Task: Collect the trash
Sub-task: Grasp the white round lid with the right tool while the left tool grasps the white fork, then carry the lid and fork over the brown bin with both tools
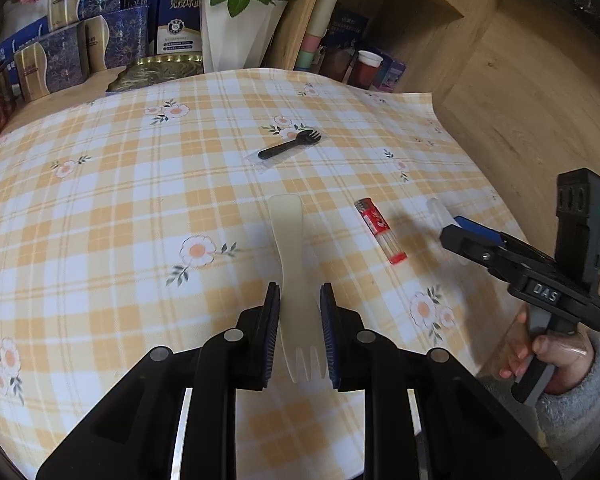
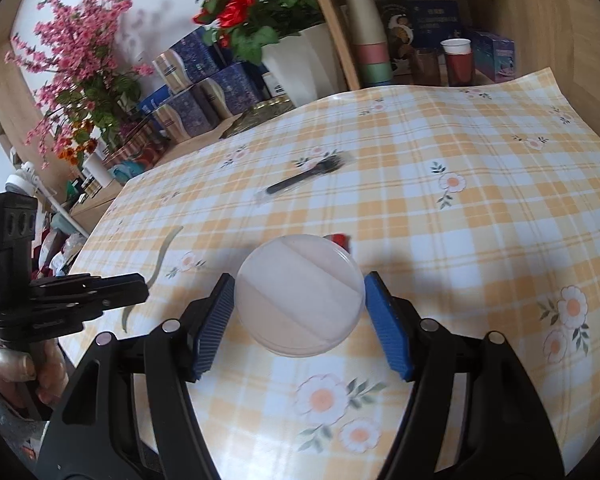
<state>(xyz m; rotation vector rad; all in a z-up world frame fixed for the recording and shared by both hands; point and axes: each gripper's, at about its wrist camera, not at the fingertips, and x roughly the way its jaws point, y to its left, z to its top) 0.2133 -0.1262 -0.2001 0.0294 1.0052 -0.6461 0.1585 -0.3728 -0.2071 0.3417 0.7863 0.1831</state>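
A cream plastic spork (image 1: 290, 276) lies on the checked tablecloth between the fingers of my left gripper (image 1: 300, 312); the jaws stand close around it but a gap shows on the right side. My right gripper (image 2: 300, 304) is shut on a clear round plastic lid (image 2: 300, 294), held above the table; it also shows in the left wrist view (image 1: 452, 232). A black plastic fork in a clear wrapper (image 1: 289, 145) lies farther back, also in the right wrist view (image 2: 308, 176). A red lighter (image 1: 380, 230) lies to the right of the spork.
The yellow checked tablecloth (image 1: 140, 200) covers the table. At the back stand blue boxes (image 1: 80, 40), a white vase with red flowers (image 1: 236, 28), stacked cups (image 2: 370, 40) and a red cup (image 2: 458, 62) on wooden shelving. A wooden wall (image 1: 520, 100) rises on the right.
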